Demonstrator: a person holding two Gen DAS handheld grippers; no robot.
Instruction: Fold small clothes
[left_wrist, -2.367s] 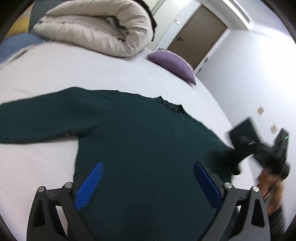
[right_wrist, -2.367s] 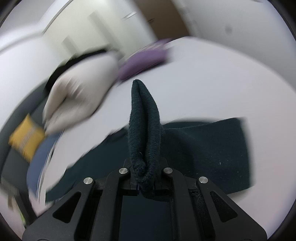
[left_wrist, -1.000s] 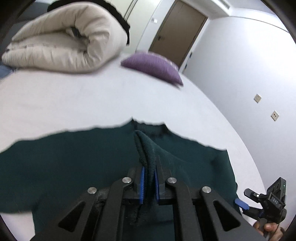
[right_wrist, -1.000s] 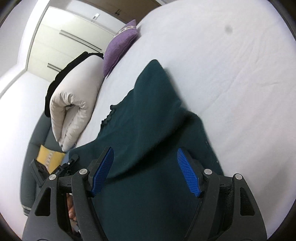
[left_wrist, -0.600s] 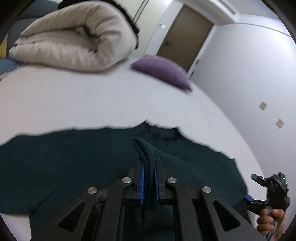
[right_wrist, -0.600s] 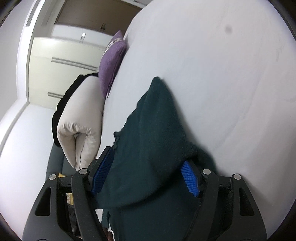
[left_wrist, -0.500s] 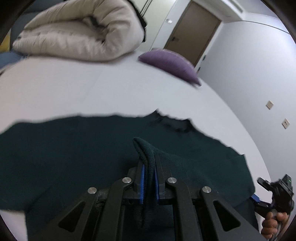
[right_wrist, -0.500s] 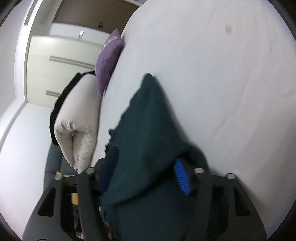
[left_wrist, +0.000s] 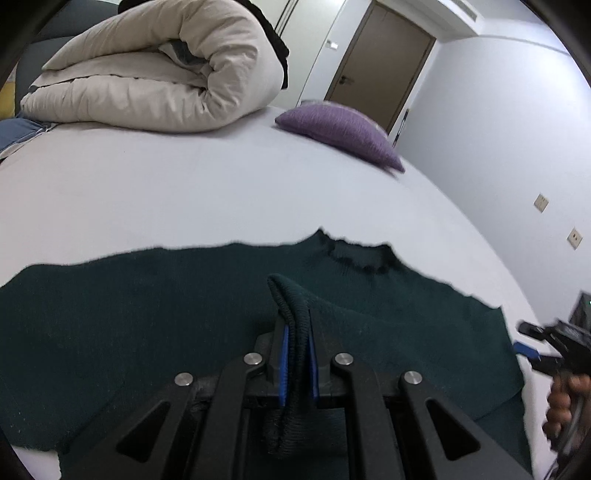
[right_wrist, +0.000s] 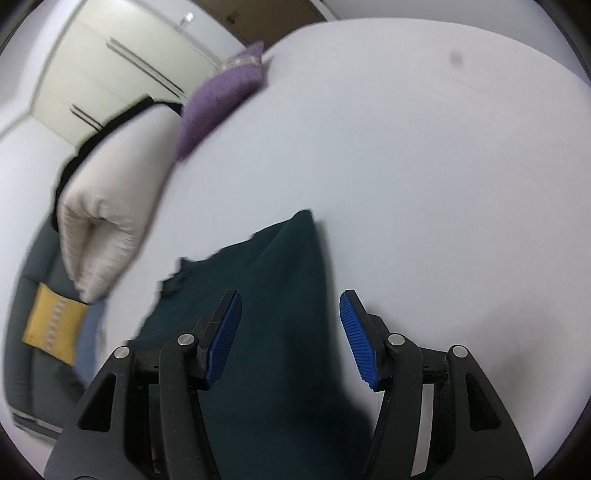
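A dark green knit sweater (left_wrist: 147, 306) lies spread on the white bed (left_wrist: 184, 192), collar away from me, one sleeve reaching left. My left gripper (left_wrist: 295, 332) is shut on a ribbed cuff of the sweater's other sleeve, held over the body below the collar. The right gripper also shows at the right edge of the left wrist view (left_wrist: 543, 347). In the right wrist view my right gripper (right_wrist: 291, 332) is open and empty, just above the sweater's right side (right_wrist: 280, 295), where the sleeve is folded inward.
A rolled cream duvet (left_wrist: 159, 74) and a purple pillow (left_wrist: 340, 129) lie at the far end of the bed. A grey sofa with a yellow cushion (right_wrist: 55, 328) stands beyond the bed's left side. A brown door (left_wrist: 384, 66) is at the back.
My left gripper closed on the cuff and keeps holding it over the body. My right gripper let go of the sleeve, then pulled back and up from the sweater's right side.
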